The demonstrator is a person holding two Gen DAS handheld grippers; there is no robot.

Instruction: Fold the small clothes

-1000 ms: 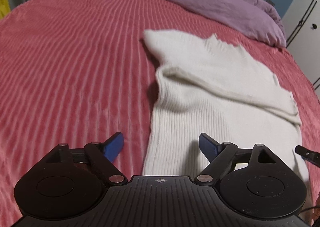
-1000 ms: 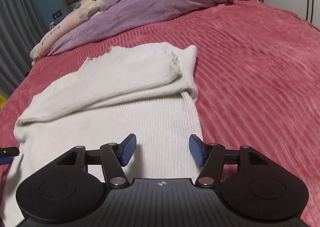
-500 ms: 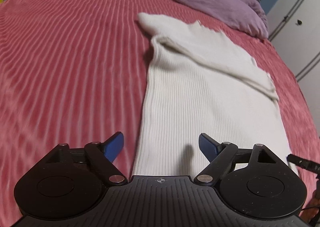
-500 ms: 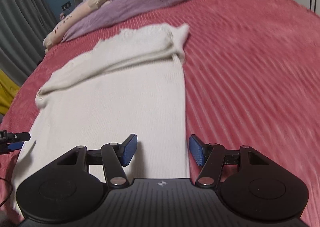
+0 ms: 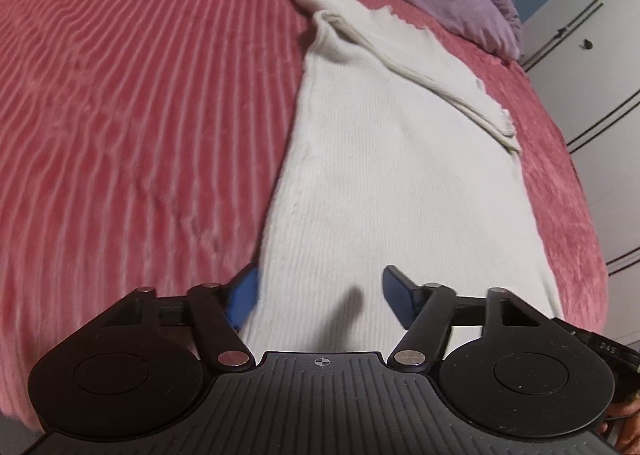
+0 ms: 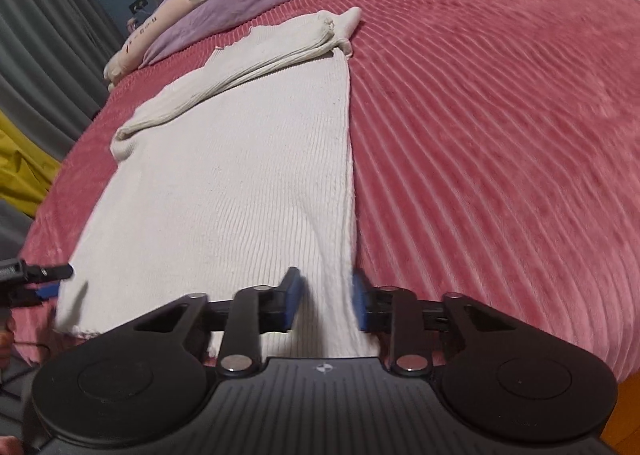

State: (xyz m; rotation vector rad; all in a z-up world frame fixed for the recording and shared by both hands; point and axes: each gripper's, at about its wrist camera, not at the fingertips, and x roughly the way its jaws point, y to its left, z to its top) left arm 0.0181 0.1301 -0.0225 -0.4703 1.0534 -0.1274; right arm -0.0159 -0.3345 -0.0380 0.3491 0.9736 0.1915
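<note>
1. White ribbed sweater [image 5: 384, 183], sleeves folded across its top, lies flat on the pink ribbed bedspread [image 5: 132, 127]
2. Left gripper [image 5: 320, 297]: jaws wide apart, straddling the hem's left corner
3. Right gripper [image 6: 326, 301]: jaws half-closed around the hem's right edge, not clamped

Left gripper [image 5: 320, 297] is held low with jaws spread wide. Right gripper [image 6: 325, 299] is held low too, jaws partly closed, a narrower gap seen between pads.
</note>
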